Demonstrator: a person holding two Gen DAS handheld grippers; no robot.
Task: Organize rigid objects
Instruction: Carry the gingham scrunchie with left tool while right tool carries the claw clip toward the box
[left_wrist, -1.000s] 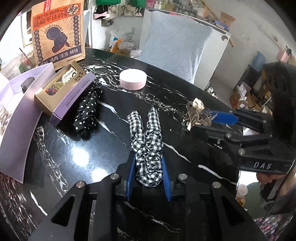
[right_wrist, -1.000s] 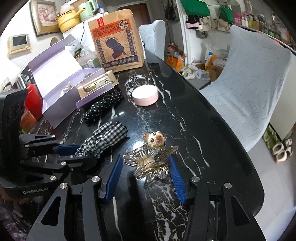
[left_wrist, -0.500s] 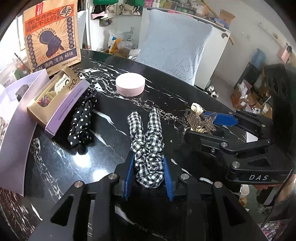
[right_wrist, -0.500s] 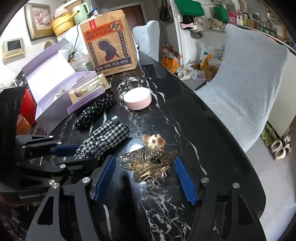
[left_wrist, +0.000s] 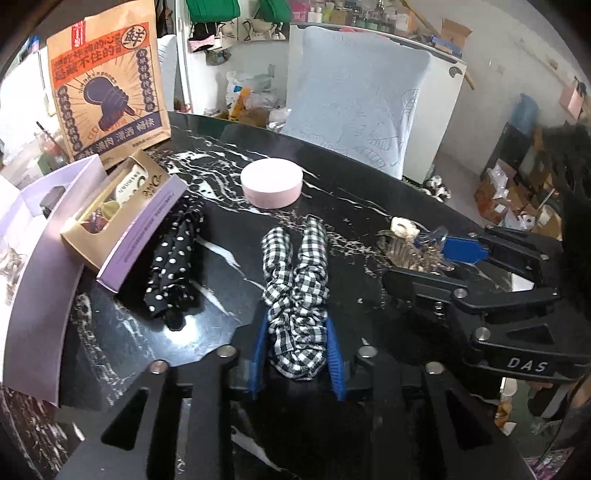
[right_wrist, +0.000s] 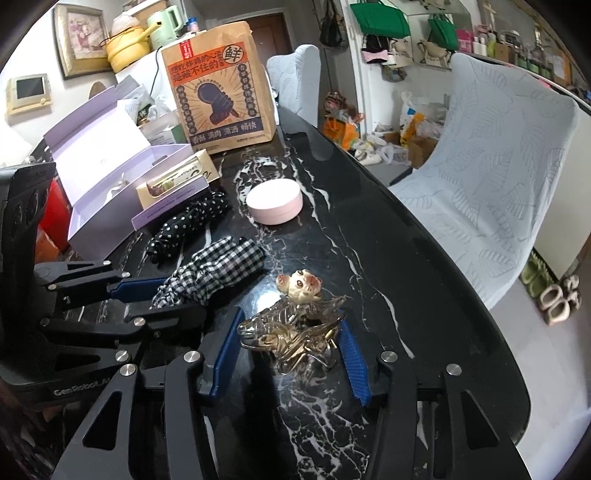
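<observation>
Jaws first: my left gripper (left_wrist: 297, 354) is clamped on the near end of the checked scrunchie (left_wrist: 295, 291), and it has just closed a little tighter. My right gripper (right_wrist: 291, 350) has just been closing around the hair claw (right_wrist: 295, 332), which lies between the blue pads on the tabletop (right_wrist: 388, 258), right of the scrunchie; I cannot tell whether both pads touch it yet. The scrunchie is soft and light, so any bunched part grips well. I judge the claw stiff, slick and brittle, best squeezed gently across its body, not the little animal head (right_wrist: 299, 284).
</observation>
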